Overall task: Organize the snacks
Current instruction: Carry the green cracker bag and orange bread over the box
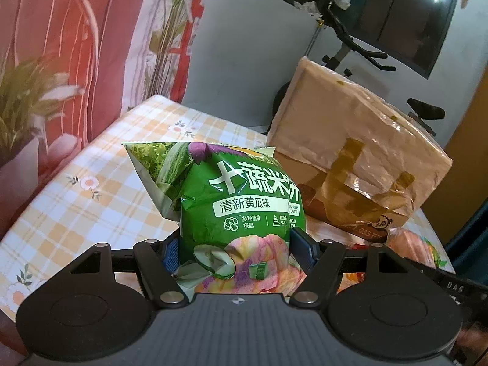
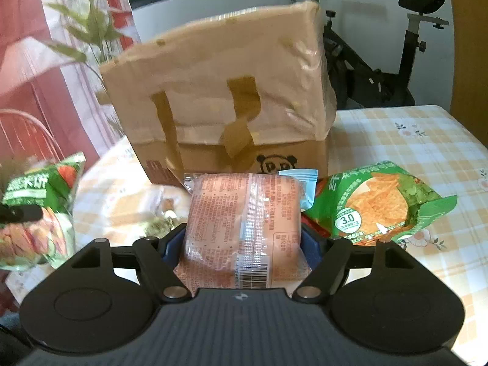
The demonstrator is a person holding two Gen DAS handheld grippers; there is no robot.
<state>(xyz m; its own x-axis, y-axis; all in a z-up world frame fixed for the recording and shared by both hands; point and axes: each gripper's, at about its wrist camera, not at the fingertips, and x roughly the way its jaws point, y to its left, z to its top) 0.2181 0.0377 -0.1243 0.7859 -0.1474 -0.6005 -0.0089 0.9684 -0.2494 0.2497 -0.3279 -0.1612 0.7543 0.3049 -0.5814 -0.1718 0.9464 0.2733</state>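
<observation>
Carrying two packets at once toward the cardboard box (image 2: 219,91) calls for level wrists and an even squeeze, since both wrappers are soft, puffed and slippery and could slide out forward. The left gripper (image 1: 235,244) is clamped on a green snack bag (image 1: 231,213), its blue pads (image 1: 303,244) pressing the bag's lower sides so that most of the bag stands up ahead of the jaws. The right gripper (image 2: 242,241) is clamped on a pink packet (image 2: 244,222), held seam side up between its pads, with the barcode end nearest the camera. The box stands ahead of both grippers on the checked tablecloth (image 2: 411,152), right of the left gripper and straight in front of the right one; its top looks taped shut under clear film, so I judge the snacks are better lined up beside or before it than forced in. To the right of the right gripper lies a green chip bag (image 2: 381,204), with a small blue packet (image 2: 302,186) between it and the pink one. The green bag reads "蔬米饼" and "清新黄瓜味", with "CUCUMBER FLAVOR" partly cut off. The chip bag shows "3.0", and the box bears a panda face logo. The pink packet's print is too fine to read.
</observation>
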